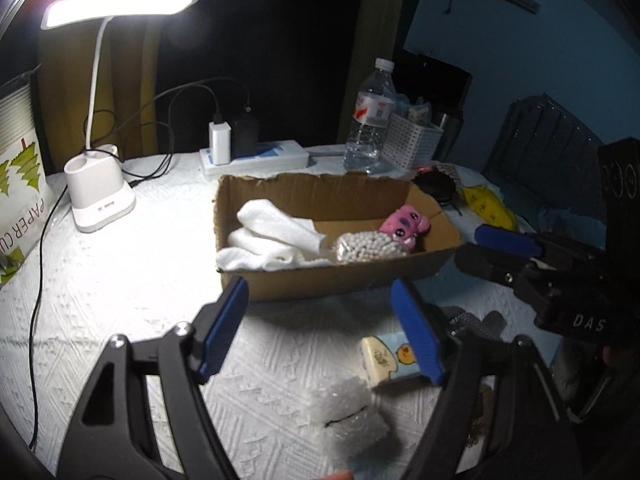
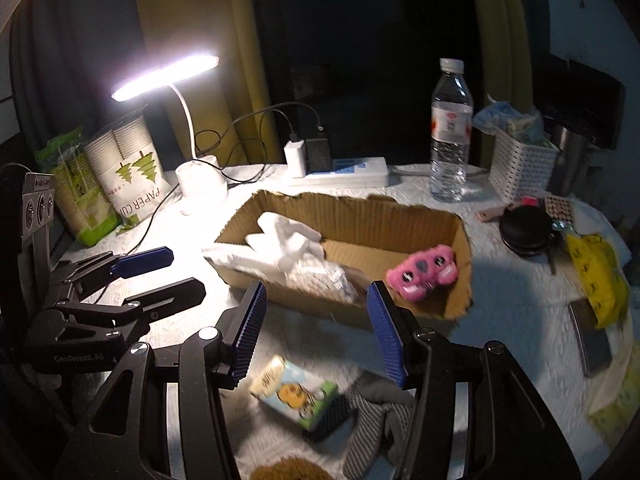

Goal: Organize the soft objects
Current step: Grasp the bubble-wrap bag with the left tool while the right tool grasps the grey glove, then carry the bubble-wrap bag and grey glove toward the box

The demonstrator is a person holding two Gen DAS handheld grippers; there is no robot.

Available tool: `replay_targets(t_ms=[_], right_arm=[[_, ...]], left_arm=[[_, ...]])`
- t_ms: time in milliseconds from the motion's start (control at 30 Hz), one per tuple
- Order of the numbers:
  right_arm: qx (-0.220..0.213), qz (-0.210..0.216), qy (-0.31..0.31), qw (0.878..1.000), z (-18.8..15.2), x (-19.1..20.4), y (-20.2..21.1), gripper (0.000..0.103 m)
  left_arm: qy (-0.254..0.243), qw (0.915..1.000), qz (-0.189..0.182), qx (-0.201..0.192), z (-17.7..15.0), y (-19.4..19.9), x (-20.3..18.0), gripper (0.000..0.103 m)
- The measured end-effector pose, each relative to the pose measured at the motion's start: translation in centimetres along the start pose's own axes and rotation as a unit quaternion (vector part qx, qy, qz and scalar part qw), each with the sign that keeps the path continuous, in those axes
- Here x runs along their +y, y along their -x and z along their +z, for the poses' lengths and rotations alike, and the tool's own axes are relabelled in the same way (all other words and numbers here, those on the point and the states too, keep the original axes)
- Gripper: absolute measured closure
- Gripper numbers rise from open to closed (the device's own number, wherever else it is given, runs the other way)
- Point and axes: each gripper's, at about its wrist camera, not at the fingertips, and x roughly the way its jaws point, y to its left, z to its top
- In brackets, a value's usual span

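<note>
With both the left gripper point(image 1: 320, 328) and right gripper point(image 2: 320, 332) spread wide and empty, either could knock the tissue pack point(image 2: 294, 394) off the counter's point(image 1: 120, 280) near edge.

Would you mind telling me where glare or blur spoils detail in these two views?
Left wrist view: the desk lamp blows out the white cloth in the cardboard box; the right side falls dark. Right wrist view: the tissue pack is motion-blurred and the edges dim.
</note>
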Motion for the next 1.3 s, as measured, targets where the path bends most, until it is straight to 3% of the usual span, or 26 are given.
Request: replay_targets(t_ms=[400, 767, 1133, 1200, 1233, 1267, 1300], right_arm=[[0.013, -0.017, -0.029, 0.999, -4.3, -2.5, 0.7, 0.045], [0.058, -0.034, -0.047, 0.997, -7.7, -5.3, -1.5, 0.044], [0.092, -0.040, -0.021, 0.995, -9.0, -4.5, -4.1, 0.047], [0.095, -0.044, -0.016, 0.994, -9.2, -4.4, -4.3, 0.053], [0.091, -0.047, -0.015, 0.995, -9.2, -4.4, -4.2, 0.067], [0.088, -0.042, -0.015, 0.995, -9.2, -4.4, -4.0, 0.071], [0.085, -0.039, -0.014, 0.996, -9.2, -4.4, -3.9, 0.071]], left_arm=[[-0.016, 0.9989, 0.008, 0.043, -2.7, -1.7, -1.7, 0.027], [-0.020, 0.9957, 0.028, 0.086, -5.0, -3.6, -1.8, 0.027], [-0.009, 0.9915, 0.041, 0.123, -6.5, -5.4, -1.2, 0.027], [-0.014, 0.9919, 0.038, 0.120, -6.8, -5.5, -1.2, 0.032], [-0.021, 0.9922, 0.034, 0.118, -6.9, -5.4, -1.4, 0.039], [-0.026, 0.9922, 0.029, 0.119, -6.9, -5.4, -1.6, 0.051], [-0.031, 0.9924, 0.024, 0.117, -6.9, -5.3, -1.8, 0.056]])
